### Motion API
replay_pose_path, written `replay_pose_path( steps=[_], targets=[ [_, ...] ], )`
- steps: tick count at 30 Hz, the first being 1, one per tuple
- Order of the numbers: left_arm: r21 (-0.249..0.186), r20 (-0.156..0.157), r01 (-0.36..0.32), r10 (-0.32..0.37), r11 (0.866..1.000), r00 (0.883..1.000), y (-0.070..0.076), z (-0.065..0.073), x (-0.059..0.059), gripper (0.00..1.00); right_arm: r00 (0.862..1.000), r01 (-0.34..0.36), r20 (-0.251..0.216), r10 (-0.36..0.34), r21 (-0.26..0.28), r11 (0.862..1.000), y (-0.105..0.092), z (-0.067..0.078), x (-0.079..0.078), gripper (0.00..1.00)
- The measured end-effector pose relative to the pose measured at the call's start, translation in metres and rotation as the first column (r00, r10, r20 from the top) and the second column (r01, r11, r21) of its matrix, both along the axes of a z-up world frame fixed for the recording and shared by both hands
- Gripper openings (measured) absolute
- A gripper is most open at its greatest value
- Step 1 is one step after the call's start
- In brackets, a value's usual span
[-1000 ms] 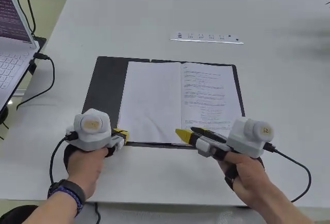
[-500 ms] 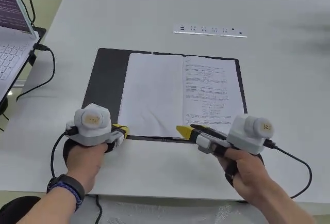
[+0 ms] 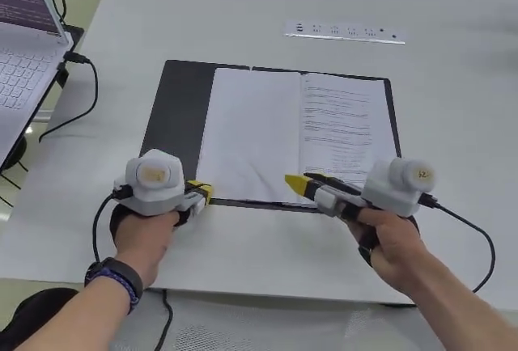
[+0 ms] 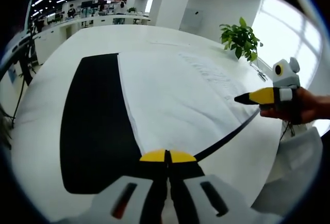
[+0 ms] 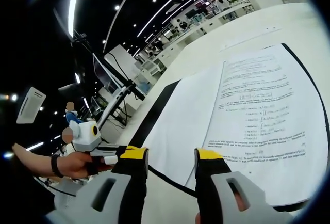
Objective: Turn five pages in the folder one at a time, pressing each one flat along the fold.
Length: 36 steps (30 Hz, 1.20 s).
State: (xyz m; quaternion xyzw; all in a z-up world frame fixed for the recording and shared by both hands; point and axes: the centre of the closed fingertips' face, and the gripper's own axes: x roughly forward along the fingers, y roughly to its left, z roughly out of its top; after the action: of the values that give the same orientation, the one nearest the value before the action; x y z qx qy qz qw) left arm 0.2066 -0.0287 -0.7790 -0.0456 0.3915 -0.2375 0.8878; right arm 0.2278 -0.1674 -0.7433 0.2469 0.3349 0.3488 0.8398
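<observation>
The folder [image 3: 174, 116] lies open and flat on the white counter [image 3: 243, 11], just in front of the person. There is one folder. Its black cover shows on the left side. Two pages show: one blank white page [image 3: 251, 133] to the left of the fold and one page with small print [image 3: 344, 128] to the right of it.

There are two claws, and both are at the near edge of the folder. The left claw [image 3: 204, 192] is pressed tight together. In the left gripper view its two yellow tips [image 4: 167, 156] meet, with nothing between them. They sit over the near edge of the black cover, but I cannot tell if they touch it. The right claw [image 3: 293, 183] is near the bottom of the fold. In the right gripper view its two jaws stand apart with a clear gap [image 5: 171, 154], and they hold nothing. The printed page lies just past them.

The head view shows one power strip [image 3: 344, 32] beyond the folder and one laptop [image 3: 20, 60] at the far left edge. The left gripper view shows one green plant [image 4: 240, 38] far off, and the right claw [image 4: 252, 97] coming in from the right. The right gripper view shows the left hand [image 5: 69, 164] low on the left.
</observation>
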Motion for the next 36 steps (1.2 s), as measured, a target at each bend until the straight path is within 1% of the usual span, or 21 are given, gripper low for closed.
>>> replay_pose_path(
  steps=[4,7,11,14,19,22,25,32,34,36],
  targets=[
    [0.005,-0.002,-0.005,0.005,1.0,1.0,0.001,-0.002,0.001,0.0,1.0,0.01,0.003,-0.01,0.007,1.0,-0.001,-0.002,0.014,0.3],
    [-0.001,-0.004,-0.011,0.011,1.0,1.0,0.001,-0.002,0.001,0.0,1.0,0.019,0.001,-0.019,0.01,1.0,-0.002,-0.002,0.025,0.26],
    [-0.002,-0.004,-0.012,0.012,1.0,1.0,0.003,-0.005,0.004,0.0,1.0,0.012,0.006,-0.011,-0.004,1.0,-0.004,-0.005,0.038,0.25],
    [0.001,-0.001,-0.01,0.01,1.0,1.0,0.005,-0.006,0.005,0.0,1.0,0.021,0.008,-0.021,-0.007,1.0,-0.006,-0.006,0.047,0.23],
    [-0.002,-0.007,-0.014,0.014,1.0,1.0,0.006,-0.009,0.007,0.0,0.999,0.029,0.017,-0.029,0.001,1.0,-0.005,-0.005,0.063,0.21],
    [-0.019,-0.019,-0.037,0.037,0.999,0.999,0.007,-0.011,0.008,0.0,0.999,0.036,0.018,-0.036,0.003,0.999,-0.004,-0.007,0.074,0.19],
    [-0.02,-0.018,-0.038,0.038,0.999,0.999,0.006,-0.011,0.007,0.0,0.998,0.059,0.009,-0.059,0.013,0.998,-0.003,-0.01,0.083,0.16],
    [-0.015,-0.019,-0.027,0.027,1.0,0.999,0.006,-0.013,0.007,0.0,0.994,0.105,0.007,-0.106,0.023,0.994,-0.001,-0.016,0.102,0.11],
    [-0.013,-0.019,-0.026,0.026,1.0,0.999,0.006,-0.013,0.007,0.0,0.993,0.115,0.014,-0.115,0.016,0.993,-0.003,-0.019,0.108,0.08],
    [-0.01,-0.018,-0.024,0.024,1.0,1.0,0.006,-0.013,0.007,0.0,0.991,0.129,0.032,-0.129,0.012,0.992,-0.004,-0.018,0.113,0.03]
  ],
)
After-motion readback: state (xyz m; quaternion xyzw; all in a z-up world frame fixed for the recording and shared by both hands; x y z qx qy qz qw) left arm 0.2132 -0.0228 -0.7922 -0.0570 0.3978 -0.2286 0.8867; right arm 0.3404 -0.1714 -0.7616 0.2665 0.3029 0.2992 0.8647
